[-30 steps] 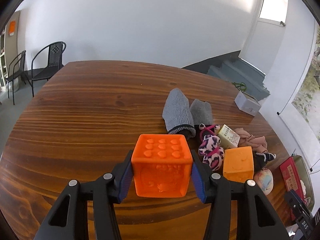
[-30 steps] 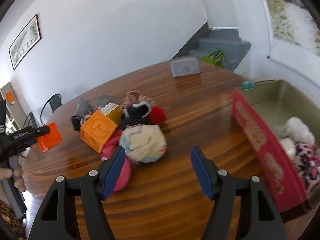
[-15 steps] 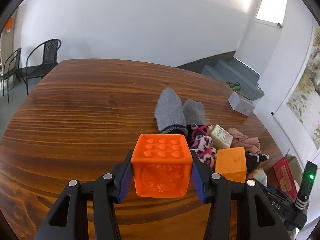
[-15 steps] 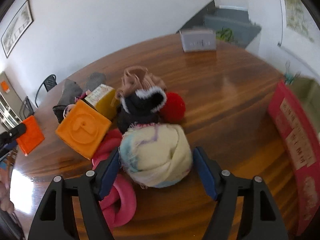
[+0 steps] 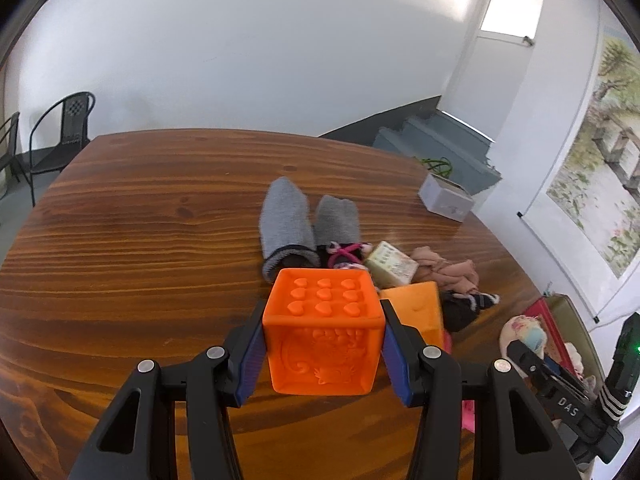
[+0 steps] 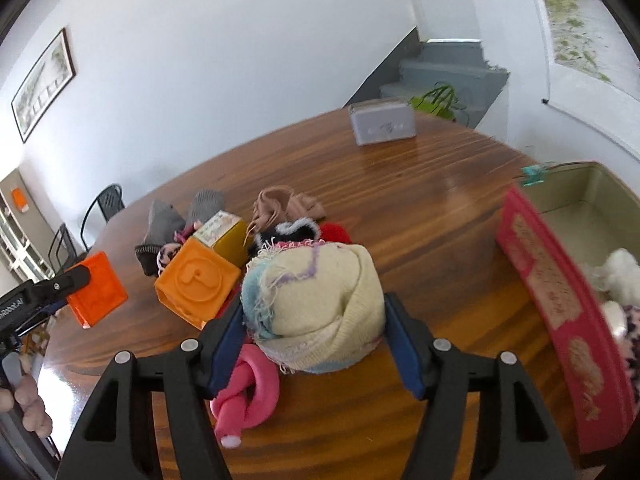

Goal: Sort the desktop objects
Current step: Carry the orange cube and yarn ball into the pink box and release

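Both tools are gripping toys above the table (image 5: 120, 220).
The left tool (image 5: 323, 354) is clenching the orange heart cube (image 5: 323, 332); the right tool (image 6: 314, 336) is squeezing the rolled sock ball (image 6: 316, 304), the toy pile lying at its 11 o'clock.

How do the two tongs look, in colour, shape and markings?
Both the left tongs and the right tongs are alike: matte black angular arms with triangular cut-outs, silver round screws at the joints, and flat blue pads inside the fingertips. Seen from the other camera, each body carries white lettering; the right one's includes "DAS".
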{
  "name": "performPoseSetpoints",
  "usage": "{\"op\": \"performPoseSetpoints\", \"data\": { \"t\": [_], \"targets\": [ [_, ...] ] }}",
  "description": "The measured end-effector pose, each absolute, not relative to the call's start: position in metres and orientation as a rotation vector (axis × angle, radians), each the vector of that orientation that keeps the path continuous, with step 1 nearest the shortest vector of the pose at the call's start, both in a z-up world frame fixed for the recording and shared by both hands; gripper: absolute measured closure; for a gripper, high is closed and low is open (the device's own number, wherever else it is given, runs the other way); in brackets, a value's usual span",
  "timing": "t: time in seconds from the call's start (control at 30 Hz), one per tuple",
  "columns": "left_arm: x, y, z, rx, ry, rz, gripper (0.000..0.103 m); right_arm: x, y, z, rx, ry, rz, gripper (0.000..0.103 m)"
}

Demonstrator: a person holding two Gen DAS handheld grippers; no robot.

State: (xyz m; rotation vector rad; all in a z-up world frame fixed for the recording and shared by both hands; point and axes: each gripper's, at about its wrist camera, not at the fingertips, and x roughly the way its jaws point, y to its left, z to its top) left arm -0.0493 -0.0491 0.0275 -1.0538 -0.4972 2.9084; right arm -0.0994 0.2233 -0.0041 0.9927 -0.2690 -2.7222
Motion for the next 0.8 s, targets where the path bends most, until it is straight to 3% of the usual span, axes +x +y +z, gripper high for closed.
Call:
{"op": "performPoseSetpoints", "data": {
  "t": [0.33,0.8],
  "targets": [
    [-0.042,0.021,0.034,-1.023,-0.358,2.796,0.050,-0.044,0.304,0.027,0.812,-0.339,-2.936,0.033],
    [-0.059,0.160,0.050,-0.986,-0.194,2.598,0.050,-0.015,0.448,0.038,0.784,-0.562,-3.173,0.033]
  ]
}}
